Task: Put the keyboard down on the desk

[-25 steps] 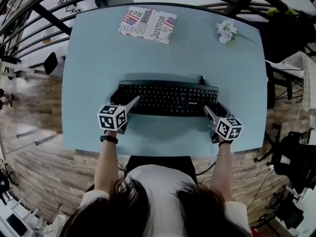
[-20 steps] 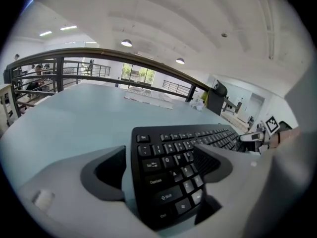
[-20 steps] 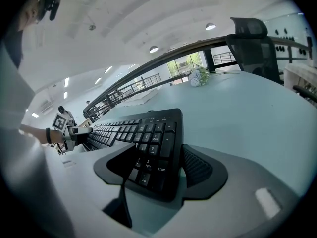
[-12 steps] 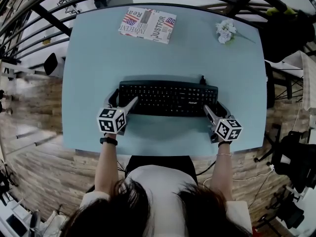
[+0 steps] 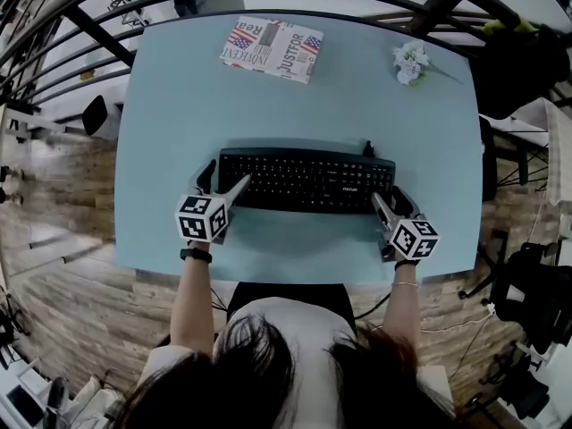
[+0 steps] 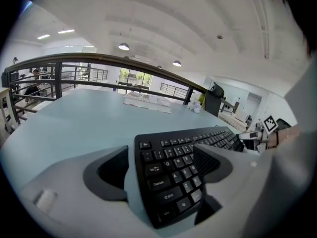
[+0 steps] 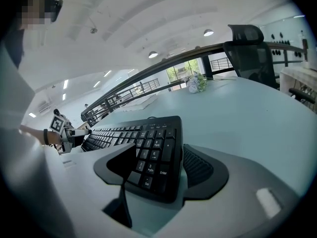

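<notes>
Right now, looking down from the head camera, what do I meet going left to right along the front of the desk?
left tongs → keyboard → right tongs

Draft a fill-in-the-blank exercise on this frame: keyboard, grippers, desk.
1. The black keyboard lies on the light ___ desk.
2. The left gripper has its jaws ___ around the keyboard's left end.
3. The right gripper is at the keyboard's ___ end.
4. The white flowers lie at the desk's far ___ corner.
Missing words: blue; apart; right; right.
</notes>
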`<control>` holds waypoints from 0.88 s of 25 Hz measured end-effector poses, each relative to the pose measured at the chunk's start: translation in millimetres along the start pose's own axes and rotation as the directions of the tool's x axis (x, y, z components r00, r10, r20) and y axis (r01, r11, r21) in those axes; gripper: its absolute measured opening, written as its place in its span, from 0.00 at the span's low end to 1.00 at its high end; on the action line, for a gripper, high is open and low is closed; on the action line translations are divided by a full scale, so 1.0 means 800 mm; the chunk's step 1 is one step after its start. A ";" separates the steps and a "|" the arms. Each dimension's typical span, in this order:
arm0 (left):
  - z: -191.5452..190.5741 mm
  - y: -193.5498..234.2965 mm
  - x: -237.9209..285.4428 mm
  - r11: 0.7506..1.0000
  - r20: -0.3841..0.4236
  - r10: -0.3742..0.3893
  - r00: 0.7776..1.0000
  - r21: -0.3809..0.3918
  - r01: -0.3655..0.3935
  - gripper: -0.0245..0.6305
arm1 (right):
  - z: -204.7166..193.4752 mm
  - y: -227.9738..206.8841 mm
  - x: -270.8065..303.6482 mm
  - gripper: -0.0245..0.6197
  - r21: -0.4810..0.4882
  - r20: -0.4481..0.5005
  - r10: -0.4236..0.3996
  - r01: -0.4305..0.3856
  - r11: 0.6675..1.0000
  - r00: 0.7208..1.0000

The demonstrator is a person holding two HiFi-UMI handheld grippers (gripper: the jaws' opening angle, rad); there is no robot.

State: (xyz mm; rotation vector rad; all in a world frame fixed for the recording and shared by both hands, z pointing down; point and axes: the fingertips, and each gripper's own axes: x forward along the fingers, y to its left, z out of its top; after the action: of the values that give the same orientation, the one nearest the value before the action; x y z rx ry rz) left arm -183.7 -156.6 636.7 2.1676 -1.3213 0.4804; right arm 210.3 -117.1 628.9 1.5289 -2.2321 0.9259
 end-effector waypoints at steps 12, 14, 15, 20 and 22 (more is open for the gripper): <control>0.056 -0.031 -0.022 0.996 0.082 -0.048 0.995 0.082 0.041 0.74 | 0.057 0.029 -0.027 0.47 -0.094 0.111 0.008 0.003 0.996 0.994; 0.069 -0.040 -0.027 0.994 0.100 -0.060 0.993 0.100 0.050 0.73 | 0.072 0.039 -0.033 0.47 -0.123 0.142 0.018 -0.001 0.992 0.990; 0.075 -0.045 -0.030 0.992 0.109 -0.067 0.992 0.110 0.055 0.73 | 0.080 0.045 -0.037 0.46 -0.138 0.157 0.025 -0.003 0.990 0.987; 0.110 -0.073 -0.046 0.982 0.158 -0.106 0.982 0.171 0.078 0.73 | 0.121 0.074 -0.057 0.46 -0.202 0.235 0.069 -0.020 0.979 0.970; 0.125 -0.083 -0.053 0.979 0.186 -0.118 0.975 0.189 0.083 0.73 | 0.137 0.085 -0.066 0.46 -0.221 0.260 0.085 -0.026 0.975 0.962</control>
State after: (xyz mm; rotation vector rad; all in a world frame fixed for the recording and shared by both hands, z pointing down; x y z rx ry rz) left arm -141.9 -164.8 516.4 2.4730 -1.3045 0.3648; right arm 183.0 -133.9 493.1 1.5758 -2.4776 0.4900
